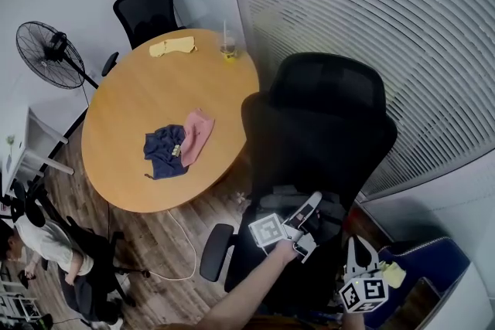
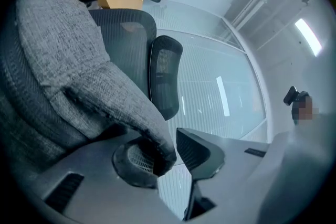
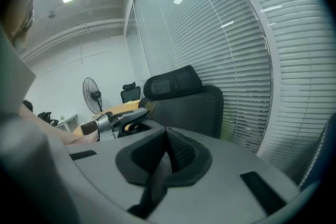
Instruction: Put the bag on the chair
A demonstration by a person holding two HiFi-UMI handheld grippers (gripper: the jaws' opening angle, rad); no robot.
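A black office chair [image 1: 325,127] stands beside the round table, its seat toward me. A grey fabric bag [image 1: 334,206] lies on that seat. My left gripper [image 1: 308,211] reaches onto the seat at the bag. In the left gripper view the bag [image 2: 68,60] fills the left side, and its dark edge lies over the left pad. The left gripper [image 2: 170,157] is open: the other pad stands clear of the fabric. My right gripper [image 1: 356,247] hangs to the right of the chair, shut on nothing [image 3: 167,152]. The chair's back [image 3: 184,102] rises ahead of it.
The wooden table [image 1: 131,104] carries a blue cloth [image 1: 164,151], a pink cloth [image 1: 197,135], a yellow cloth [image 1: 172,47] and a cup [image 1: 228,50]. A second black chair [image 1: 147,8], a fan [image 1: 50,54] and a seated person [image 1: 46,243] are at left. Blinds [image 1: 371,4] close the right side.
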